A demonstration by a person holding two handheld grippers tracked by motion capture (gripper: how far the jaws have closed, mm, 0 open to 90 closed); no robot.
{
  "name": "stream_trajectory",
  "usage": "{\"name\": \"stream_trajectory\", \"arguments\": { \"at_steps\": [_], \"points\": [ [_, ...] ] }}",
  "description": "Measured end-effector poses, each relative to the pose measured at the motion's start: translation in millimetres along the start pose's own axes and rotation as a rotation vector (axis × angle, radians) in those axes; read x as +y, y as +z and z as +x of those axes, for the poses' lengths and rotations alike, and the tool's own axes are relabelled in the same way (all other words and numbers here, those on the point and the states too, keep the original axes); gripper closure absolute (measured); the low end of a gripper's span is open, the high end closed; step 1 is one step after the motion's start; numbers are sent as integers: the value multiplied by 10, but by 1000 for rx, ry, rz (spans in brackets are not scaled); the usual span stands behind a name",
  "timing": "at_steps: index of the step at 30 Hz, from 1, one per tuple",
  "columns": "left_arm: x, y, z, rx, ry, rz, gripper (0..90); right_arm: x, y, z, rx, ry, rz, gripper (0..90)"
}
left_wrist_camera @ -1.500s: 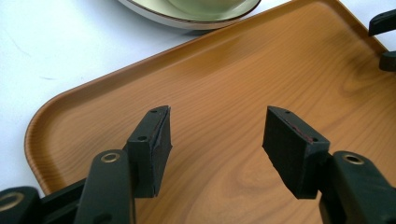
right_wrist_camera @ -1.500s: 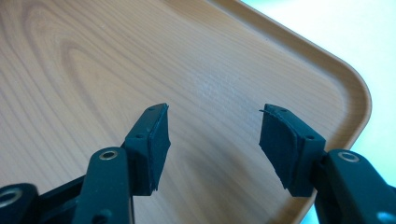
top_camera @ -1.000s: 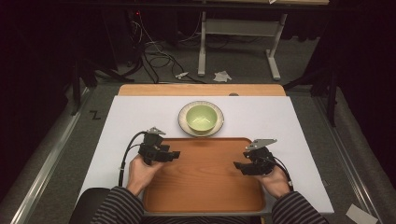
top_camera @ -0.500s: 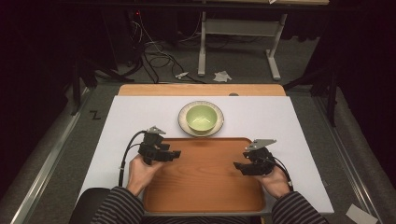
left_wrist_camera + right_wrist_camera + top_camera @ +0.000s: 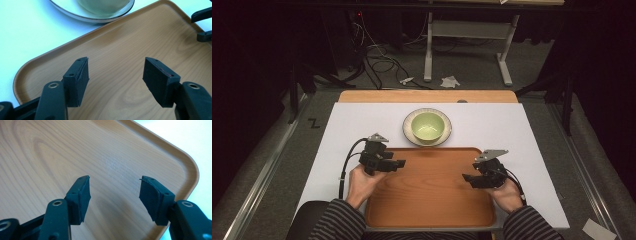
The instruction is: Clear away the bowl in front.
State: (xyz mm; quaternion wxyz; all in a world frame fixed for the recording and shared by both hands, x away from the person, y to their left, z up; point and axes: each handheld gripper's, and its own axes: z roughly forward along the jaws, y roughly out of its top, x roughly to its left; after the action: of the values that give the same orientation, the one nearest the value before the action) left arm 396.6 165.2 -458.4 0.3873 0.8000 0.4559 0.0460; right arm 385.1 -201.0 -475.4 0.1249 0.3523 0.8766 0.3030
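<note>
Tongs open over bare tray, bowl just beyond far rim

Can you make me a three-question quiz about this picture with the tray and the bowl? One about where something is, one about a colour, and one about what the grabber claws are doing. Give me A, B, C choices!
1. Where is the round green bowl on its grey-rimmed plate?
A. on the white table, just beyond the tray
B. in the middle of the tray
C. on the floor

2. What colour is the flat wooden tray?
A. blue
B. orange-brown
C. black

3. What do the two black grippers hold?
A. a spoon each
B. the bowl together
C. nothing, both open

Answers:
1 A: the round green bowl sits past the far rim of the flat wooden tray.
2 B: its wood grain is orange-brown.
3 C: the left gripper and right gripper show bare tray between spread jaws.
</note>
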Motion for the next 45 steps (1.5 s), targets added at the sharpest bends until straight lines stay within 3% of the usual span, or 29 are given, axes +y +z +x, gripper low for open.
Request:
{"name": "stream_trajectory", "arguments": {
  "at_steps": [7, 11, 19, 28, 45],
  "points": [
    [37, -35, -85, 18, 26, -17, 375, -1, 6, 1, -4, 4, 8, 434],
    [57, -43, -90, 11, 19, -14, 379, -1, 9, 11, -7, -5, 4, 435],
    [166, 16, -139, 4, 35, 18, 382, -7, -1, -3, -16, -3, 5, 435],
    [258, 103, -142, -12, 23, 34, 386, -18, -20, -4, -18, 2, 6, 438],
    [540, 189, -145, 14, 57, 79, 390, -33, -35, 0, -27, 2, 7, 441]
  ]
}}
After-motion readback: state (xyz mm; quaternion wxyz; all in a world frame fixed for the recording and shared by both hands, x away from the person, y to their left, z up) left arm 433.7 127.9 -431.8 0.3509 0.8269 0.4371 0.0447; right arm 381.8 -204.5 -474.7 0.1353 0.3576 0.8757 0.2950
